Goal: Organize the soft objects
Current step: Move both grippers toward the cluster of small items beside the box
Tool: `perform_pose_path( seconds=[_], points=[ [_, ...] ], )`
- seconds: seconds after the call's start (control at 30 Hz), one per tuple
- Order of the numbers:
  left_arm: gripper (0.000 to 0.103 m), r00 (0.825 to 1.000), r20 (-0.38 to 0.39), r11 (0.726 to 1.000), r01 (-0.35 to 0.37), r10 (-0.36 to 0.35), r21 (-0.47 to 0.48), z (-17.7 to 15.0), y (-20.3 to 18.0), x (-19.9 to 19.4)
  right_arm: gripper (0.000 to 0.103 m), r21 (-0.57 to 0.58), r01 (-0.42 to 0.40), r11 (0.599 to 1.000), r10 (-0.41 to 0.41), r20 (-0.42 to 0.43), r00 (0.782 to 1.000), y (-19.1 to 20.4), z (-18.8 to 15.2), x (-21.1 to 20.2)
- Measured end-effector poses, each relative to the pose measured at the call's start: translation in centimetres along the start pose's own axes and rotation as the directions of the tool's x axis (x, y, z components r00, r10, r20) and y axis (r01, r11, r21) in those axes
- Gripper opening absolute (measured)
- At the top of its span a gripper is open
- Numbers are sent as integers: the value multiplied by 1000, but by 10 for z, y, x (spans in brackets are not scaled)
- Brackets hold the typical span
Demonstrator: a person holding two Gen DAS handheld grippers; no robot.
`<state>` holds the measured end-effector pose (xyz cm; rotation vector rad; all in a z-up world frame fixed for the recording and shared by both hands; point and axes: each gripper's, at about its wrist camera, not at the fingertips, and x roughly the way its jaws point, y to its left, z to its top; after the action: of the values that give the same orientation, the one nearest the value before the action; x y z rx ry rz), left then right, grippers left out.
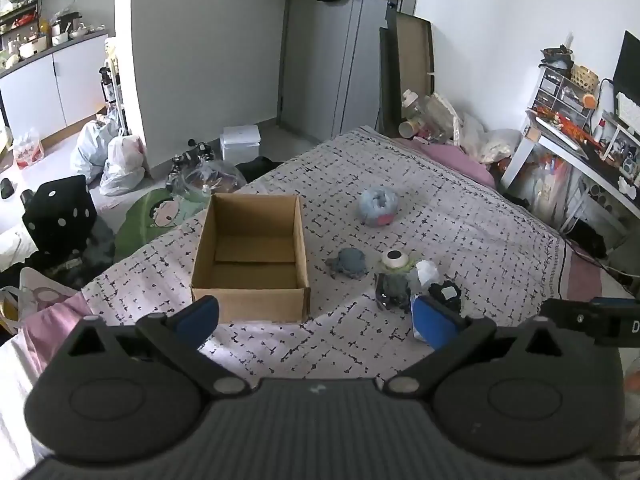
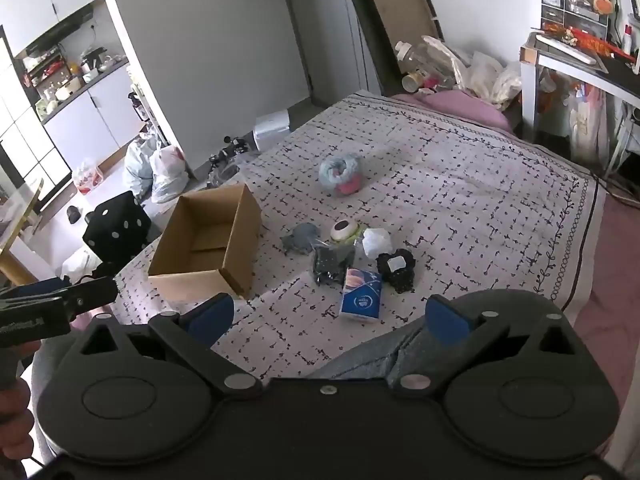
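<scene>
My left tongs (image 1: 316, 320) hung spread wide and empty above the near edge of the bed (image 1: 460, 200). In this view the cardboard box (image 1: 250, 256) stood open just ahead, with nothing inside. The soft things lay to its right: a grey plush (image 1: 348, 263) near the box wall, a round blue-grey plush (image 1: 378, 206) farther back, and a tight cluster with an eyeball toy (image 1: 394, 259). I judged that the crowding could make me pinch two items together.

My right tongs (image 2: 328, 316) were also parted, holding nothing. From this side a blue tissue pack (image 2: 362, 294) lay nearest, touching a dark bundle (image 2: 330, 264), with a black scrunchie (image 2: 396, 268) just beside. The light box could slide on the bedcover if I bumped it.
</scene>
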<state>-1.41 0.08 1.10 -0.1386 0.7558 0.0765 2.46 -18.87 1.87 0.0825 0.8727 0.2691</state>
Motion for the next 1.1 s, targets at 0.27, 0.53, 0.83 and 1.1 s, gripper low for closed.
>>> perform_pose_path(
  seconds=[0.27,0.53,0.83,1.1],
  points=[
    [102,1000,-9,1000,16,-16,24,-3,-4,-4,103,-5,12,1000,-12,13,1000,-41,-5,-11],
    [102,999,-18,998,47,-46,31,-6,-9,-4,103,-6,26,1000,-26,14,1000,-51,-6,-8],
    [102,995,-33,995,91,-90,29,-7,-14,-2,103,-25,42,999,-42,24,999,-54,-2,-10],
    [102,996,-33,996,88,-87,29,-6,-17,-2,103,-45,49,998,-47,34,998,-51,1,-11]
  ],
)
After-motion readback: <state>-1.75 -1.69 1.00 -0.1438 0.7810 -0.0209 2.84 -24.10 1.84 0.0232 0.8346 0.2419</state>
